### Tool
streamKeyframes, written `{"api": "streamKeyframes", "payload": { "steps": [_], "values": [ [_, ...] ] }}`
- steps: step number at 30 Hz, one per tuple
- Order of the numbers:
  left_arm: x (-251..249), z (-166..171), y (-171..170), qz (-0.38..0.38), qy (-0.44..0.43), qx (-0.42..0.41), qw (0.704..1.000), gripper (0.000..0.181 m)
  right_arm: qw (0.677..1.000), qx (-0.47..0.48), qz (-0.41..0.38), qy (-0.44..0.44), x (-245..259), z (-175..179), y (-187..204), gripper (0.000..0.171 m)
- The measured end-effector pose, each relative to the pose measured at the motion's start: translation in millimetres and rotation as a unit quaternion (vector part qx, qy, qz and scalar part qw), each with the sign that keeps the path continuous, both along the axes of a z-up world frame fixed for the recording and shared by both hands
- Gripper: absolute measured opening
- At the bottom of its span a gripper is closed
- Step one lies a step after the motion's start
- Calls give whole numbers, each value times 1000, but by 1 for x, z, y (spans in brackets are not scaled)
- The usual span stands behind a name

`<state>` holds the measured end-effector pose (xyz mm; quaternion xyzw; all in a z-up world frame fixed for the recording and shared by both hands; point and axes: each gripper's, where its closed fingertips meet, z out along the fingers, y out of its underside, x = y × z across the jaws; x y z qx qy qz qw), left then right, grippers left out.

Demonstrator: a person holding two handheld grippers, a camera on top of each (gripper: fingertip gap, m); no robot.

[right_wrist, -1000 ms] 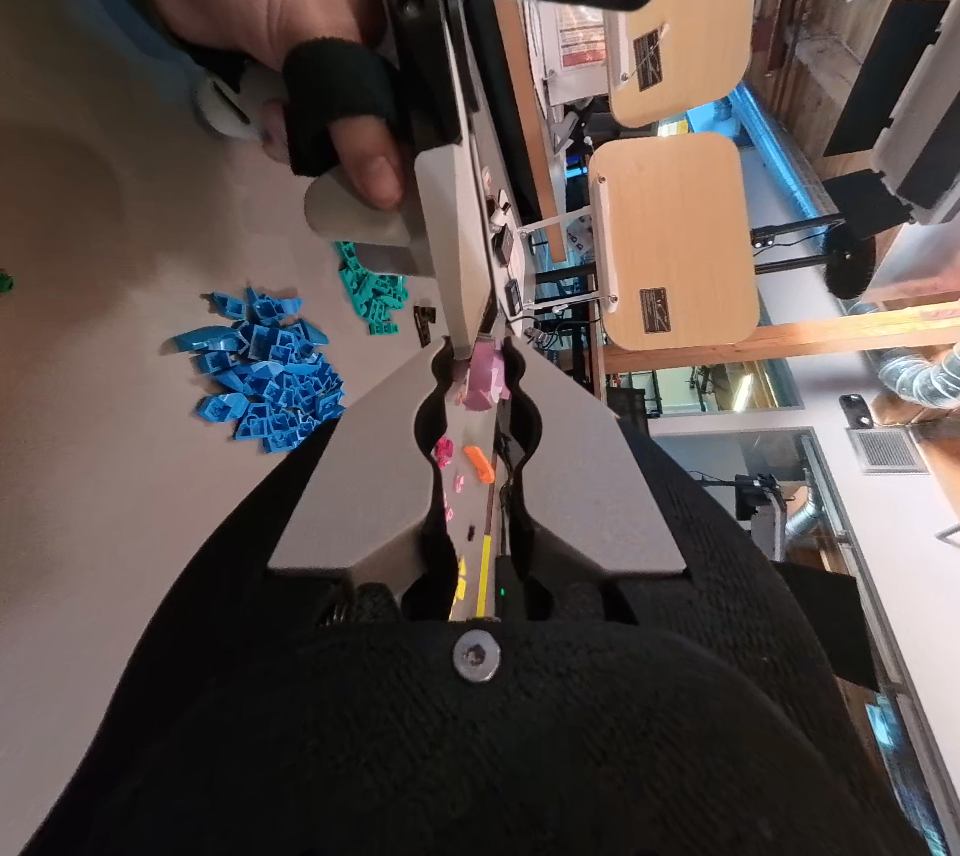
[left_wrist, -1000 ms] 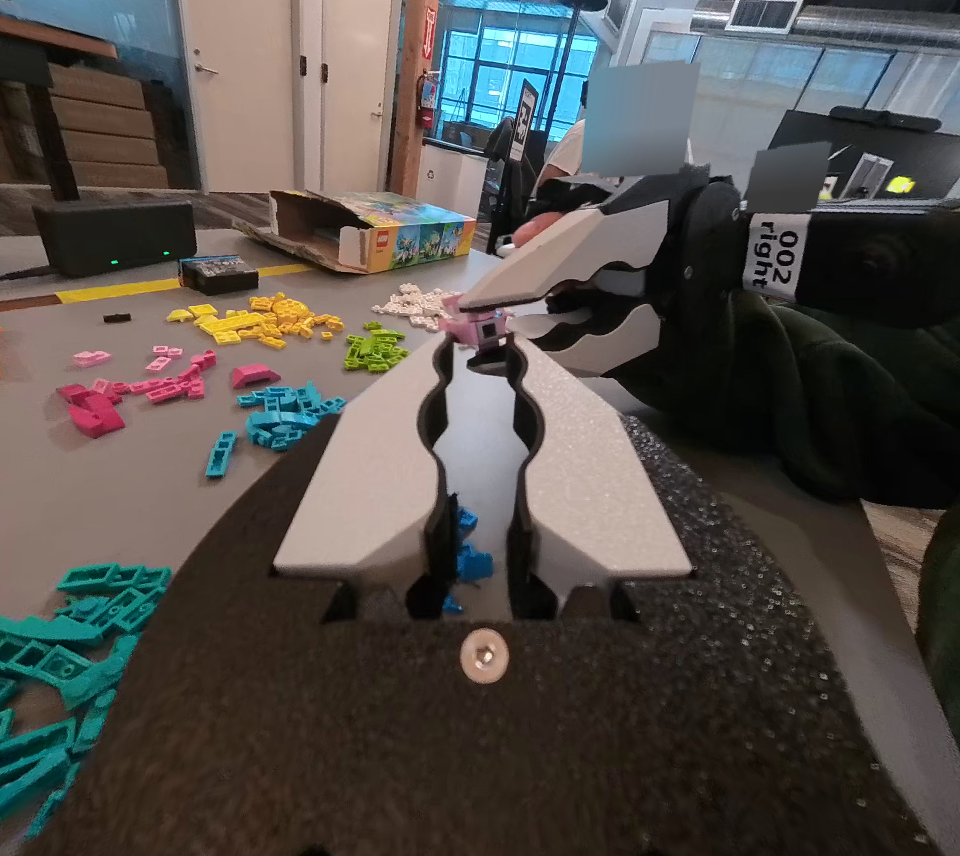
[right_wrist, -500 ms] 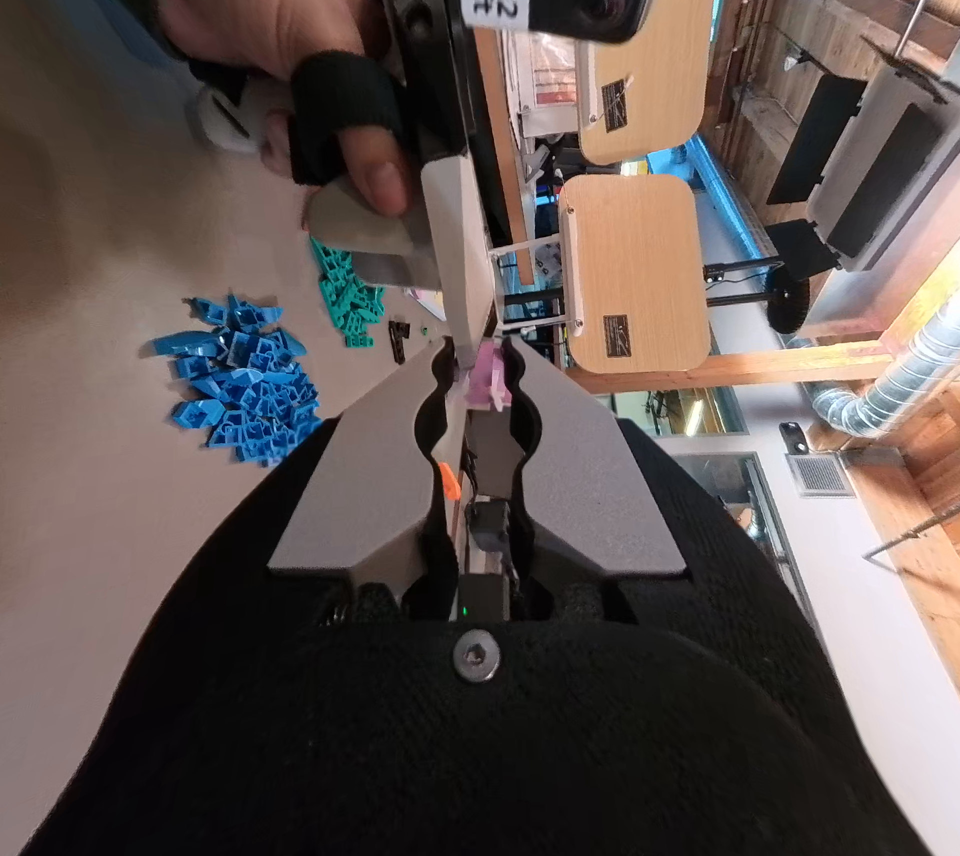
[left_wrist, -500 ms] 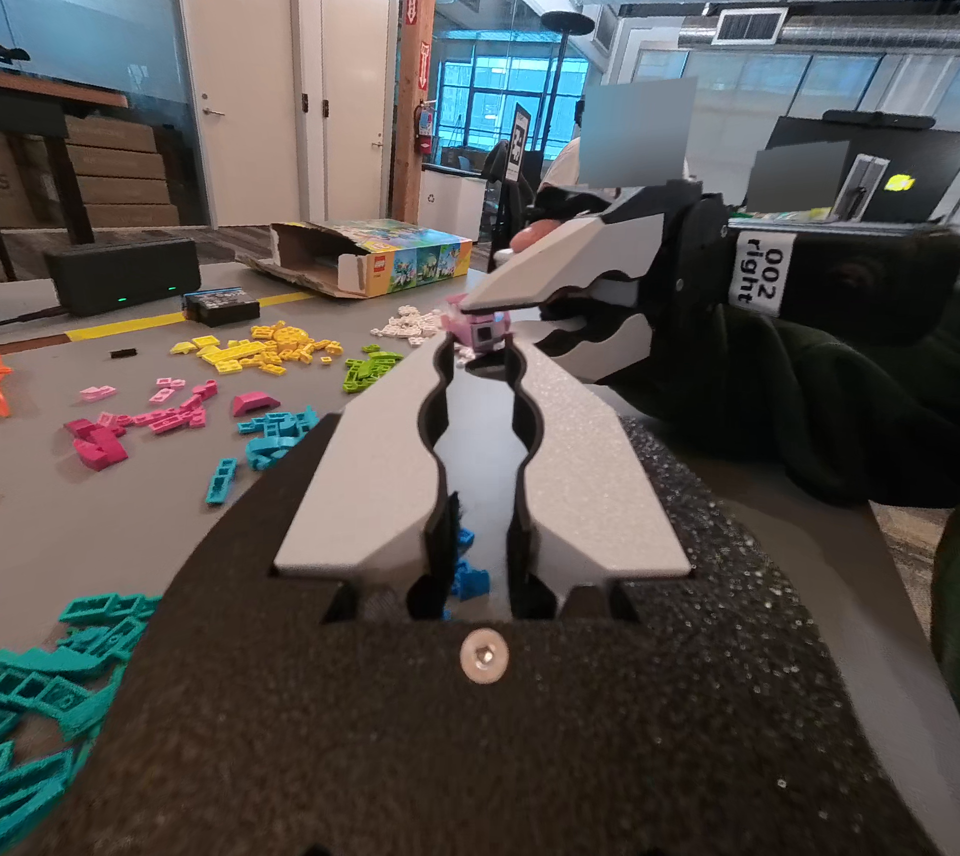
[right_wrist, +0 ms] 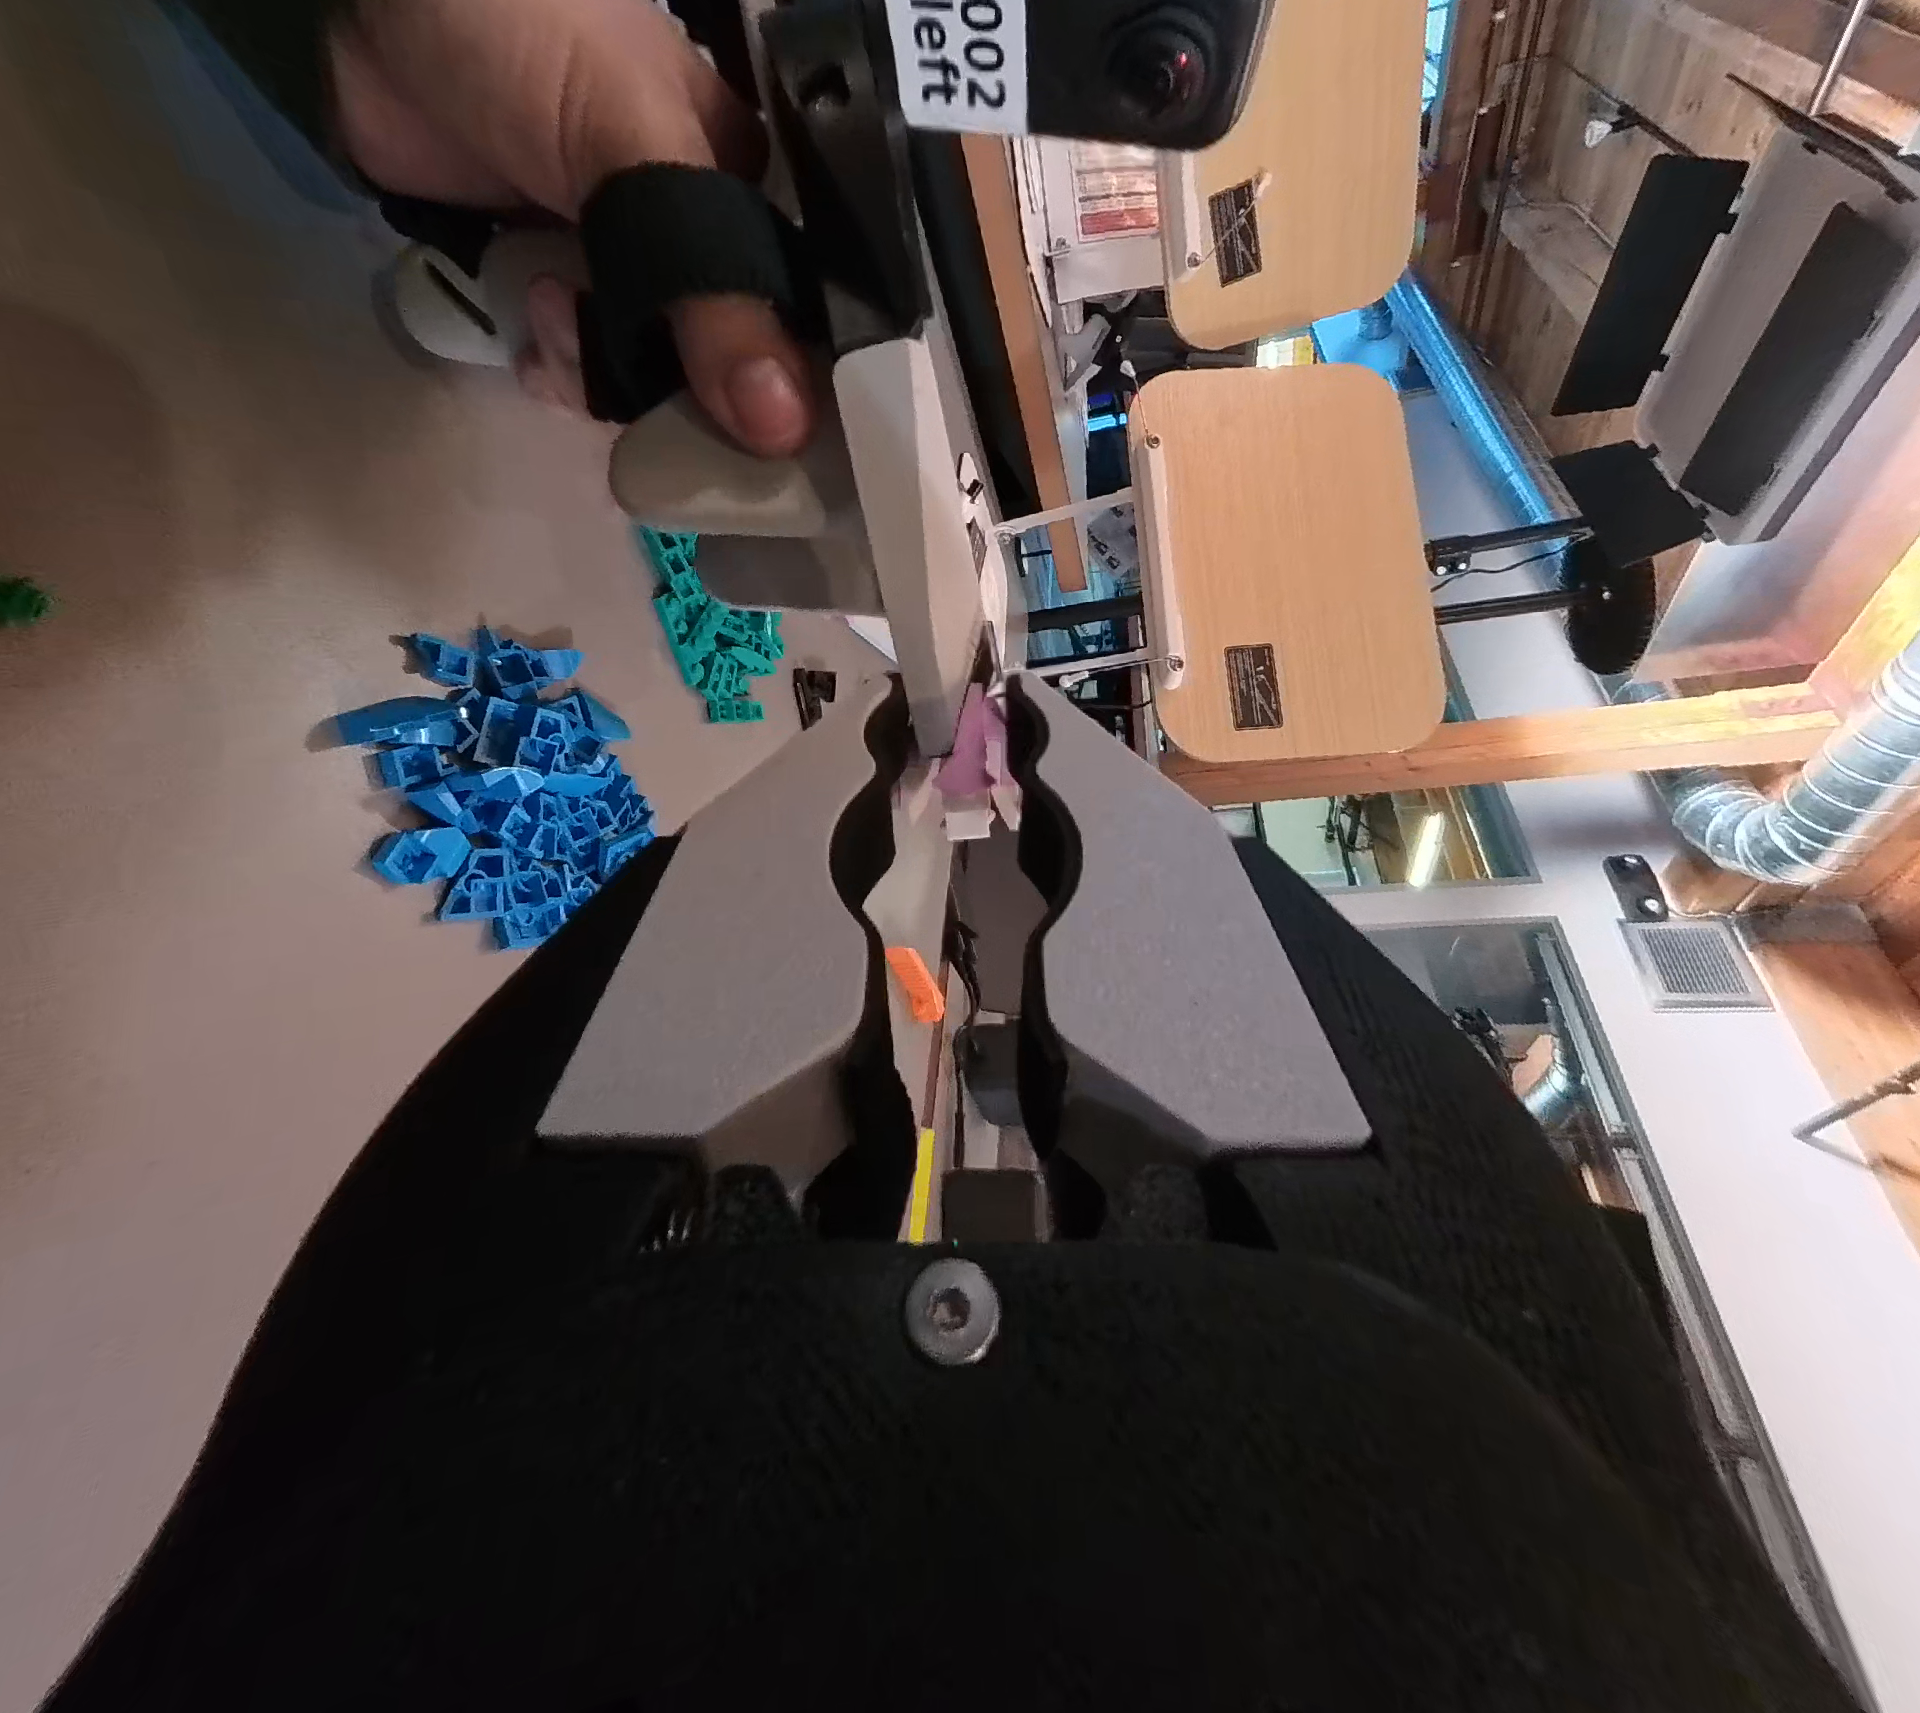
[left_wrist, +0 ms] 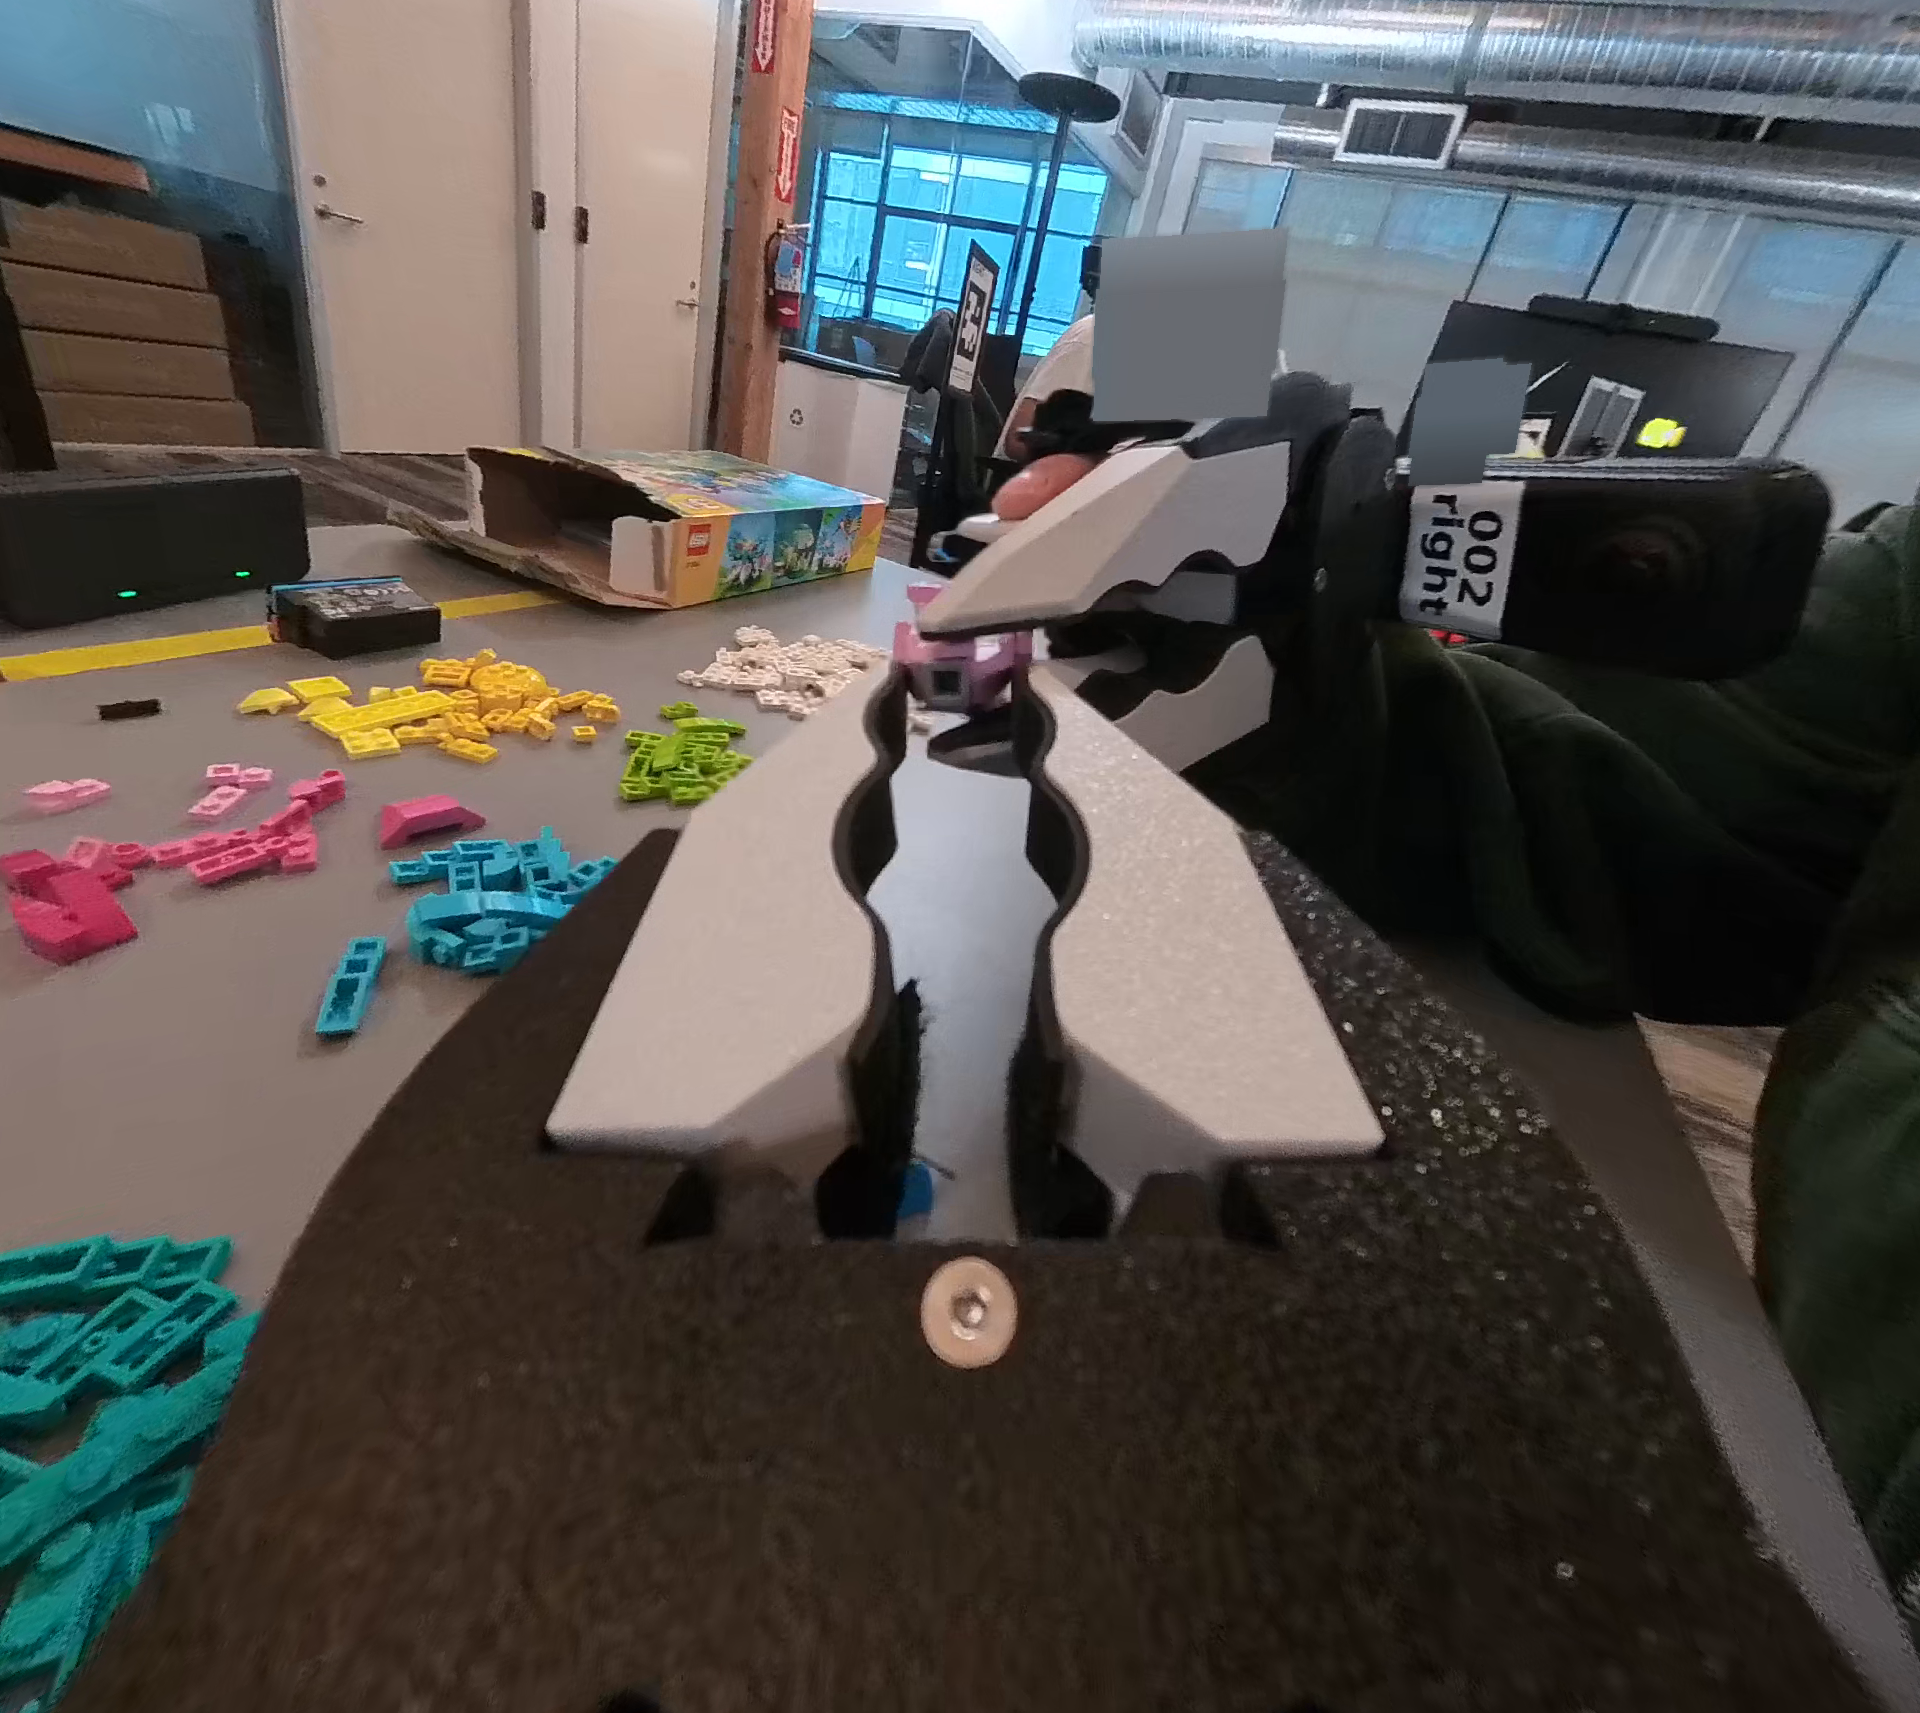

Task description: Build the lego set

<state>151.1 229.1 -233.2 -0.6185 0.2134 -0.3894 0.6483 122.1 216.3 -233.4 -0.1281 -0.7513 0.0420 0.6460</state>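
Two sets of fingers meet on one small pink lego assembly [left_wrist: 961, 676], held up off the worktop [left_wrist: 187, 1019] at the centre of both views. My left gripper [left_wrist: 958, 707] is closed most of the way, its tips pinching the assembly from either side, while my right gripper [right_wrist: 961, 754], coming in from the right of the left wrist view, is nearly shut on the same piece, one finger lying across its top and the other beneath it. I judge the step in hand to be pressing a small part home onto this assembly. To do it well I should keep my left grip firm and still as an anvil, squeeze with the right straight along the stud direction, and avoid any twist that could pop the piece sideways out of the tips. Sorted piles lie on the worktop: blue bricks [right_wrist: 499, 811] at centre left of the right wrist view, yellow bricks [left_wrist: 447, 713] at left of the left wrist view. The joint itself is hidden behind the fingers; I cannot tell whether the studs are fully seated, nor what part is being added.
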Motion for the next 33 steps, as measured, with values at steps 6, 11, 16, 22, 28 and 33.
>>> {"api": "streamKeyframes", "payload": {
  "steps": [6, 11, 16, 22, 28, 33],
  "values": [
    [-3, 2, 1, 32, 24, 26, 999, 17, 1000, -7, -9, -1, -1, 2, 1, 19],
    [-6, 3, 2, 59, 45, 43, 996, 17, 1000, -2, -23, -8, -3, 2, 2, 21],
    [-9, 5, 2, 95, 75, 66, 991, 17, 999, 5, -40, -3, -5, 4, 3, 23],
    [-13, 3, 3, 123, 96, 71, 985, 17, 996, 54, -73, -2, -7, 3, 6, 20],
    [-17, 3, 5, 141, 101, 68, 982, 16, 991, 76, -108, -2, -11, 2, 8, 19],
    [-17, 1, 5, 138, 96, 61, 984, 16, 991, 72, -112, -7, -11, 0, 9, 18]
  ]
}}
